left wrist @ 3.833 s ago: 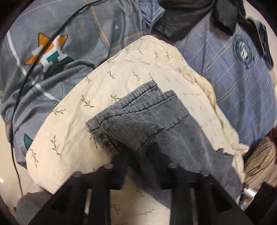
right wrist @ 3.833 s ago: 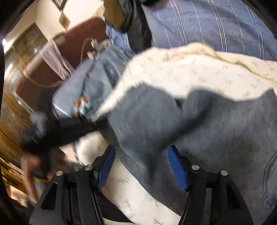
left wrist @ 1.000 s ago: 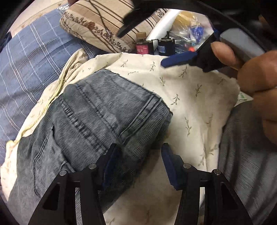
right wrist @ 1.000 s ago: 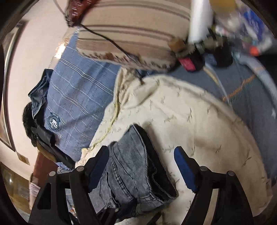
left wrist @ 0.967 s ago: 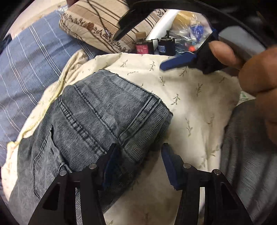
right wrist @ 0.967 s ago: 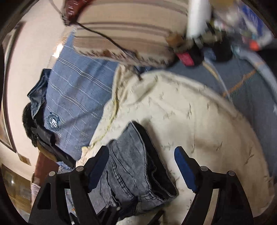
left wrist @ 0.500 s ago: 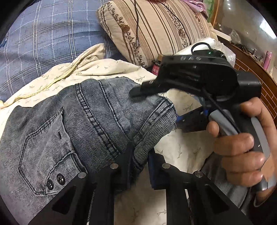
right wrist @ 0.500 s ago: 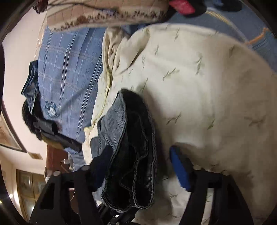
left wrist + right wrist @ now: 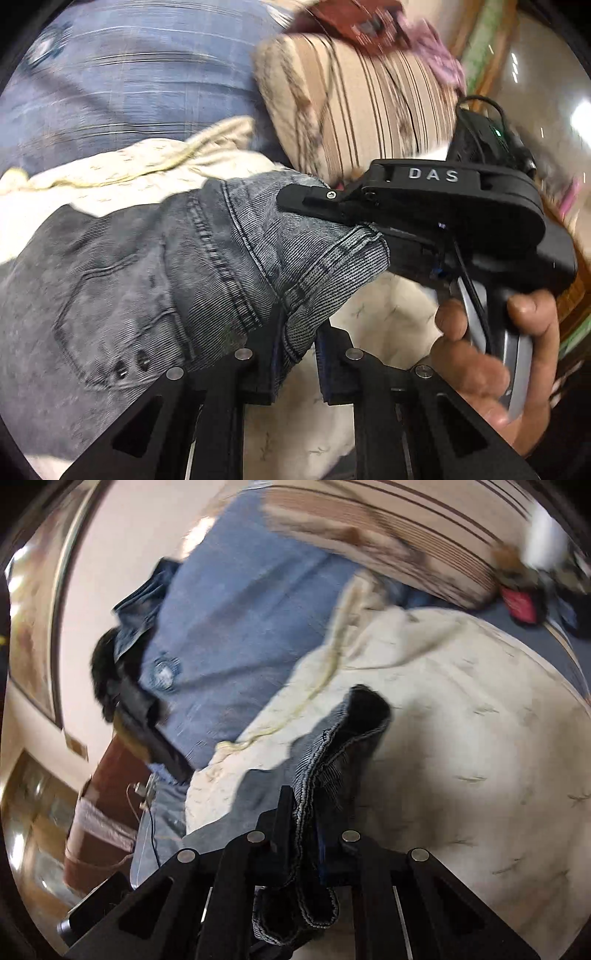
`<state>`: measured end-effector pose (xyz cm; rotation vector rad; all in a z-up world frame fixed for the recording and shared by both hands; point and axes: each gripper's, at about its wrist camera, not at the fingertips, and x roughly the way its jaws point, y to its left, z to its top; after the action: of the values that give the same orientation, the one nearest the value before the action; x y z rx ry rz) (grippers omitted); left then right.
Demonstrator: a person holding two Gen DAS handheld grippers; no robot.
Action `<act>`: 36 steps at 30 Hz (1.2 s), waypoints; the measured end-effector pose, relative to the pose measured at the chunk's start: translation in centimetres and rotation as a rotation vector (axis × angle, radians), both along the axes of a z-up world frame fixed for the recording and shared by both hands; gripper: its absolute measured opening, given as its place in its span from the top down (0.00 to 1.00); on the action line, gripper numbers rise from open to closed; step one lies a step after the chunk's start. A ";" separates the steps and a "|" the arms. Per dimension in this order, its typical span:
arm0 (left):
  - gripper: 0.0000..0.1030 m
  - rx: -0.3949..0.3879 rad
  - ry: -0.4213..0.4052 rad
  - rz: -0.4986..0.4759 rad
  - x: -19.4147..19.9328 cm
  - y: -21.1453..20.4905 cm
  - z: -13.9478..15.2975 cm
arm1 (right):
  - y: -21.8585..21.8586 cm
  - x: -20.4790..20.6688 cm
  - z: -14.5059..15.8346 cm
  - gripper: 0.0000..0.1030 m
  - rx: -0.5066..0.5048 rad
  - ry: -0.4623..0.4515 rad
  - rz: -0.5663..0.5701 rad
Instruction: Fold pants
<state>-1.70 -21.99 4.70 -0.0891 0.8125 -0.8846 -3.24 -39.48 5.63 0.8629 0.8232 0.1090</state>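
Cream sheet [image 9: 376, 317] under jeans [image 9: 184, 266]; both grippers, right [image 9: 303, 201] marked "DAS", left [image 9: 295, 354], pinch them.

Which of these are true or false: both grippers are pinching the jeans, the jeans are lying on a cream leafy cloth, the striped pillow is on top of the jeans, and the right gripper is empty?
1. Both grippers pinch the jeans. True: the left gripper and the right gripper are each shut on denim.
2. The jeans are over a cream leaf-print cloth. True.
3. The striped pillow lies on the jeans. False: it sits beyond them, not on them.
4. The right gripper is empty. False: folded denim fills its jaws.
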 end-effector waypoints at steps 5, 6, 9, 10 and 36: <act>0.86 -0.158 0.045 0.103 -0.1 6.8 2.0 | 6.4 2.7 4.2 0.91 -0.025 -0.104 0.139; 0.86 -0.188 0.055 0.123 0.0 8.4 2.4 | 7.8 3.3 4.9 0.91 -0.028 -0.128 0.176; 0.86 -0.246 0.076 0.183 0.1 12.7 2.7 | 11.9 5.2 6.3 0.91 -0.021 -0.159 0.274; 0.86 -0.258 0.089 0.203 0.1 14.2 2.6 | 13.8 6.1 6.4 0.91 -0.023 -0.158 0.315; 0.86 -0.253 0.305 0.541 1.7 30.3 -5.0 | 10.6 5.6 -5.1 0.33 -0.009 0.098 0.151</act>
<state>-0.05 8.30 -0.33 -0.6489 0.8950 -0.4569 2.40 -28.87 0.56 0.8020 0.9799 0.1966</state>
